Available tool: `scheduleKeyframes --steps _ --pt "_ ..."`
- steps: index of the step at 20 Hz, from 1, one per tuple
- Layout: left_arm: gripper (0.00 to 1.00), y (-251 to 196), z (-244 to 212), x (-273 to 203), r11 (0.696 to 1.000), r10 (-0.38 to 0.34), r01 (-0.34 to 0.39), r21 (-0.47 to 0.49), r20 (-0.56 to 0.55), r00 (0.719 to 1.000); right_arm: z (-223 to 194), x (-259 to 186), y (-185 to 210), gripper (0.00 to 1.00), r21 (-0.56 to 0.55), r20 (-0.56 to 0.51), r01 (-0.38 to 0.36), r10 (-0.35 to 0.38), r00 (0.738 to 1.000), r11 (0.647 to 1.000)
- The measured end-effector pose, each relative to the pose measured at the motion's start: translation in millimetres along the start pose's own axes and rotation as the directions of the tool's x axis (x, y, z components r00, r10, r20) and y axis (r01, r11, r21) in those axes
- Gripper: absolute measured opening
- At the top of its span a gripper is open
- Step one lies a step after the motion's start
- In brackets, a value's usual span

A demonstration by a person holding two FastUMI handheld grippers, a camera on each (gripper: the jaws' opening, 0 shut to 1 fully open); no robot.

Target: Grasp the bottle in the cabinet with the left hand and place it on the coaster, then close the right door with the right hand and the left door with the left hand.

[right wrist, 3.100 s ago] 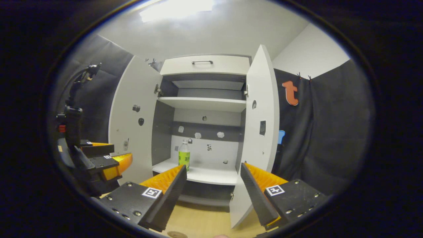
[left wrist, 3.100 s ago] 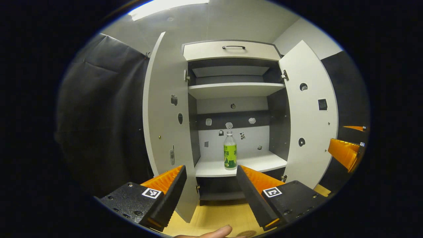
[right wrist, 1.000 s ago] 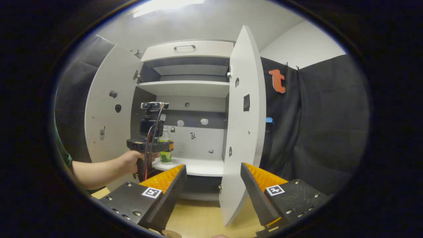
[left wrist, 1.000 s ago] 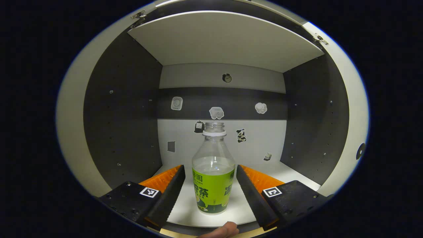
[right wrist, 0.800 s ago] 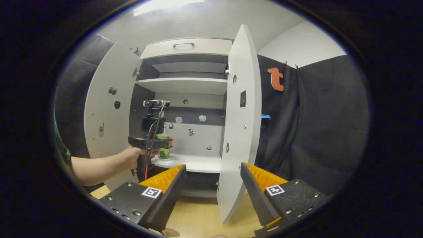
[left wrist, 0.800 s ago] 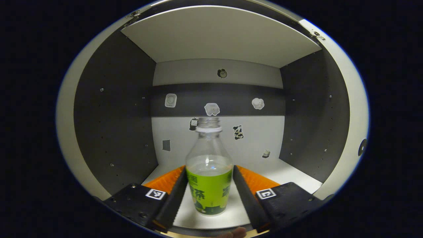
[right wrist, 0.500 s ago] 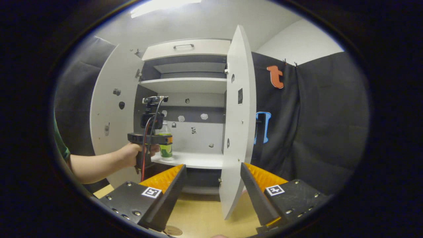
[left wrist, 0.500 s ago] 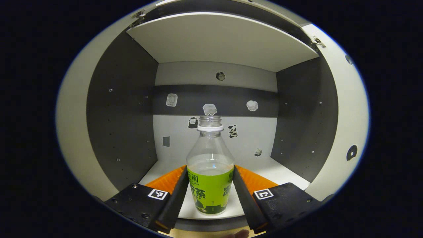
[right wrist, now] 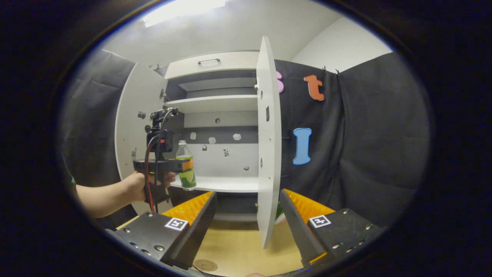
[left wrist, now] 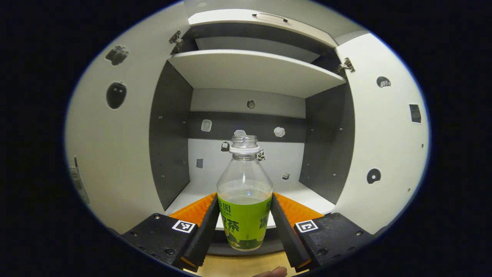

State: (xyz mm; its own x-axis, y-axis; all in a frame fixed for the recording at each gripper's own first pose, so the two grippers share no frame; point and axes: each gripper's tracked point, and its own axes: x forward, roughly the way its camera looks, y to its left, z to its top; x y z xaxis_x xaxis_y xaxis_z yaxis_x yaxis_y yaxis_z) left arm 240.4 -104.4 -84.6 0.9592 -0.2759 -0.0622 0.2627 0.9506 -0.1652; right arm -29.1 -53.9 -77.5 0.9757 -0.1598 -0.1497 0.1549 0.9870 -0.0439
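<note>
My left gripper (left wrist: 244, 227) is clamped on the clear plastic bottle w/ green label (left wrist: 244, 204), both fingers pressing its label; bottle upright, uncapped, just off the white cabinet shelf (left wrist: 307, 194) ahead. My right gripper (right wrist: 248, 215) is spread w/ nothing between, the white right door (right wrist: 267, 146) edge-on just ahead, round brown coaster (right wrist: 205, 264) on the wood tabletop below.

Small stickers (left wrist: 279, 131) are fixed to the back panel inside the unit. A drawer front with a dark handle (right wrist: 209, 60) sits above the shelves. A ceiling light (right wrist: 182, 8) and a light wooden tabletop (right wrist: 238, 254) are visible.
</note>
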Motion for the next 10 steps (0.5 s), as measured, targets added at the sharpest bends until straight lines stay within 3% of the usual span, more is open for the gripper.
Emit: scheduleKeyframes --steps 10 --pt "0.79 -35 -9 -99 0.999 -0.049 0.051 -0.017 0.085 0.995 -3 -34 12 0.99 0.052 0.013 -0.08 0.08 0.997 0.995"
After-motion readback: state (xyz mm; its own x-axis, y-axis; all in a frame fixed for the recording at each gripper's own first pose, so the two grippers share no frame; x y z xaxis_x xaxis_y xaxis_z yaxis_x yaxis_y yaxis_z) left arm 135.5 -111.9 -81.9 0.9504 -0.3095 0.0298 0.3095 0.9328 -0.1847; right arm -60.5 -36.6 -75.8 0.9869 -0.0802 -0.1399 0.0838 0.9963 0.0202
